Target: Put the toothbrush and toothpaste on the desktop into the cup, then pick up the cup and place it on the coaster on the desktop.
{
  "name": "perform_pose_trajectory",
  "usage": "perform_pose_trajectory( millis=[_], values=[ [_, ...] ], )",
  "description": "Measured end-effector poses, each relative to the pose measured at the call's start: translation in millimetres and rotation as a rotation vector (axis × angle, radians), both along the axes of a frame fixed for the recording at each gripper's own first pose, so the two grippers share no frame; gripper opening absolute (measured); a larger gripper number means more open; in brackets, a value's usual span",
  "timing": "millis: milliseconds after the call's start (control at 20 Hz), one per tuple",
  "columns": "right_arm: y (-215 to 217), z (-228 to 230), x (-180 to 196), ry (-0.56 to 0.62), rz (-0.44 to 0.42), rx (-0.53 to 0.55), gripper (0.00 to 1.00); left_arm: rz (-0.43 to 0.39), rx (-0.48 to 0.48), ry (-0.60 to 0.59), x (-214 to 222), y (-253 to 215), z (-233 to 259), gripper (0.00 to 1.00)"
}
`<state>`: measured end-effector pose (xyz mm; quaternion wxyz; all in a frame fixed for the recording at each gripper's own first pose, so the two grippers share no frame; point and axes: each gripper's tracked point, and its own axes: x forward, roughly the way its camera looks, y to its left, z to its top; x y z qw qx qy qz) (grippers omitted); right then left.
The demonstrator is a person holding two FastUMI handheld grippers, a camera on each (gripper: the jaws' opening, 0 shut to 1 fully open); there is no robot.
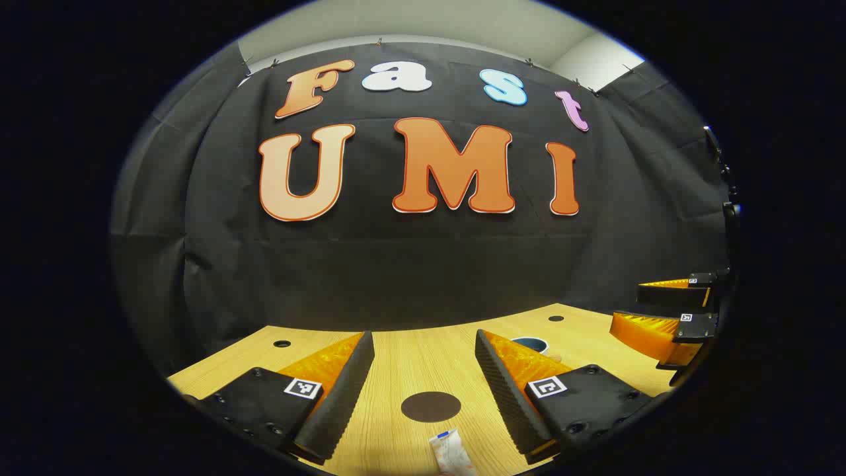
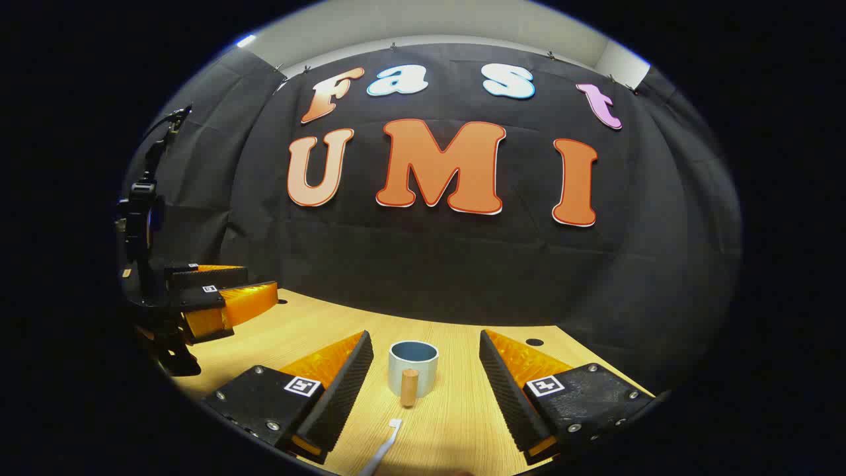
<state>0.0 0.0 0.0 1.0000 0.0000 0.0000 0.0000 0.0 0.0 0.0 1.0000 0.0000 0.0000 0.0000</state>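
Note:
In the left gripper view my left gripper [image 1: 423, 350] stands open above the wooden desktop [image 1: 396, 370]. A dark round coaster [image 1: 431, 406] lies between its fingers, and a white toothpaste tube [image 1: 451, 453] lies just nearer. The cup's rim [image 1: 531, 344] peeks out behind the right finger. The right gripper [image 1: 661, 311] hovers at the far right. In the right gripper view my right gripper [image 2: 423, 354] is open, with the pale cup [image 2: 413, 367] and its wooden handle straight ahead. A white toothbrush [image 2: 383, 449] lies in front of the cup. The left gripper [image 2: 218, 291] hangs at left.
Small round holes [image 1: 282, 344] dot the desktop near its back edge. The black cloth wall stands close behind the desk. A dark stand with a device [image 2: 142, 218] rises at the left of the right gripper view.

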Motion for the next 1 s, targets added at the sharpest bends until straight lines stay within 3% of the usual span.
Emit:
perform_pose_trajectory(
  millis=[1000],
  values=[
    [-2.8,-2.3,0.2,0.046,-0.004,-0.012,0.97,-0.019,-0.010,0.051,3.3,-1.4,-6.7,0.98]
  ],
)
